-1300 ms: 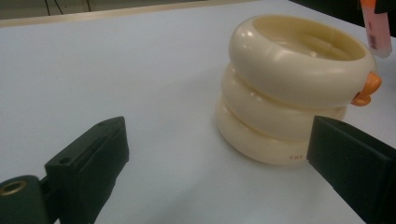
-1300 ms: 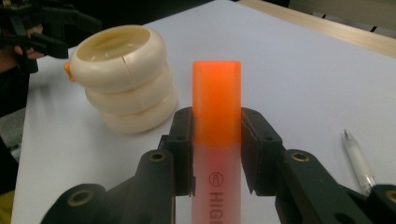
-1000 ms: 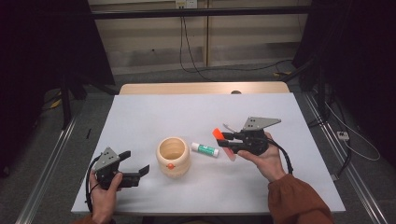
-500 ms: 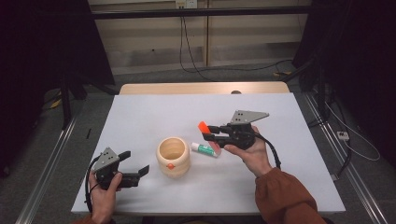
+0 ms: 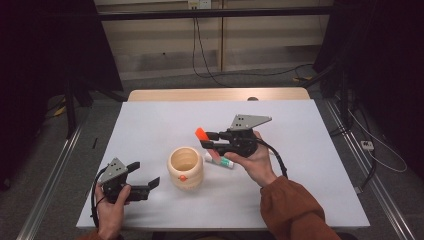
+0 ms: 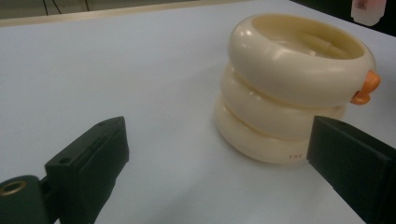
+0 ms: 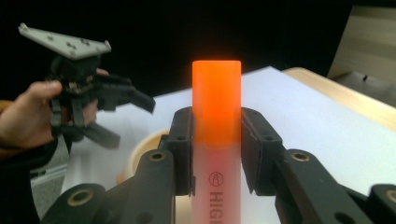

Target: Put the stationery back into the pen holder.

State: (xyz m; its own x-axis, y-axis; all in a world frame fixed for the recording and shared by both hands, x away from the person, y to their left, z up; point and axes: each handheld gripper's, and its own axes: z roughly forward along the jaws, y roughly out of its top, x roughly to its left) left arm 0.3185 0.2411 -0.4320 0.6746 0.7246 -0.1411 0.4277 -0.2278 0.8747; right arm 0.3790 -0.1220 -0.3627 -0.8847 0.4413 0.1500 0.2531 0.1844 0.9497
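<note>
Right gripper (image 5: 204,140) clamped on an orange-capped highlighter (image 5: 202,134), the jaws pressing the barrel from both sides just below the cap; in the right gripper view the highlighter (image 7: 216,140) stands straight up between the pads, cap end out past the fingertips. From above, the marker is carried clear of the white table (image 5: 150,120), held above and just to the right of the cream ringed holder (image 5: 185,167), not yet over its mouth. Holder stands upright near the table's middle, open top, a small orange knob on its near side; as far as the left gripper view reaches into it, nothing is standing inside, though the bottom is hidden. A glue stick (image 5: 220,160) with a green end lies flat on the table just right of the holder, under the right hand. Left gripper (image 5: 145,175) sits low at the near left, jaws spread wide with nothing between them, pointing at the holder (image 6: 294,88) but apart from it. Judgement: the pick-up is done and the carry is under way; left to do are bringing the marker over the opening, tipping it end-down, lowering and letting go. Glue stick probably follows.
</note>
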